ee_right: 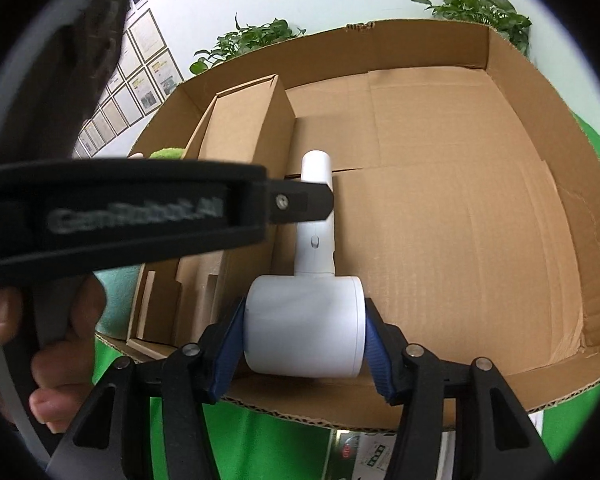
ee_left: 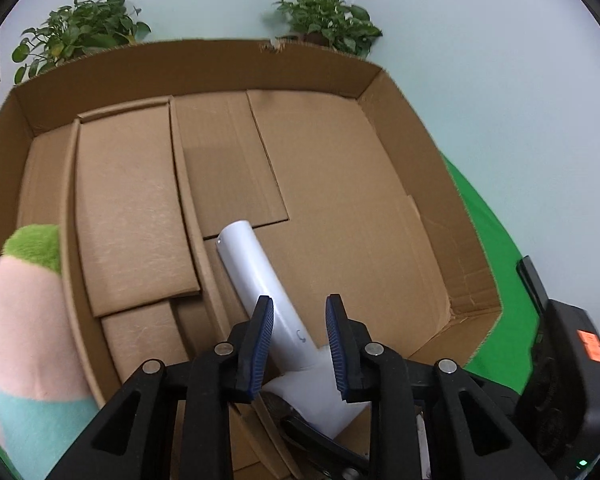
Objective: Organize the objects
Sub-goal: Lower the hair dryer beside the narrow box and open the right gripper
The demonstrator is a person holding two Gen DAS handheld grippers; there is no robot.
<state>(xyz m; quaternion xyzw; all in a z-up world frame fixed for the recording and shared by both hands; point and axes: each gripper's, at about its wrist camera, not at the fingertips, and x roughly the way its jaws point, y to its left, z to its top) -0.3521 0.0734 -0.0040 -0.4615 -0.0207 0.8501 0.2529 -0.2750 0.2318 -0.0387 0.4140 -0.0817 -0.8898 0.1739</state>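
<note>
The white hair dryer (ee_right: 304, 320) sits low inside the cardboard box (ee_right: 500, 208), near its front edge. The right gripper (ee_right: 302, 344) clamps its barrel; the left gripper (ee_left: 300, 344) straddles the handle, left pad touching, grip unclear.

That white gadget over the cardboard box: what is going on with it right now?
A person is holding a white hair-dryer-shaped device with two handheld grippers over an open cardboard box. The right gripper is shut on its wide barrel; the left gripper has its fingers on either side of the handle. The handle end points into the box. A pink and green plush toy lies by the box's left wall.
</note>
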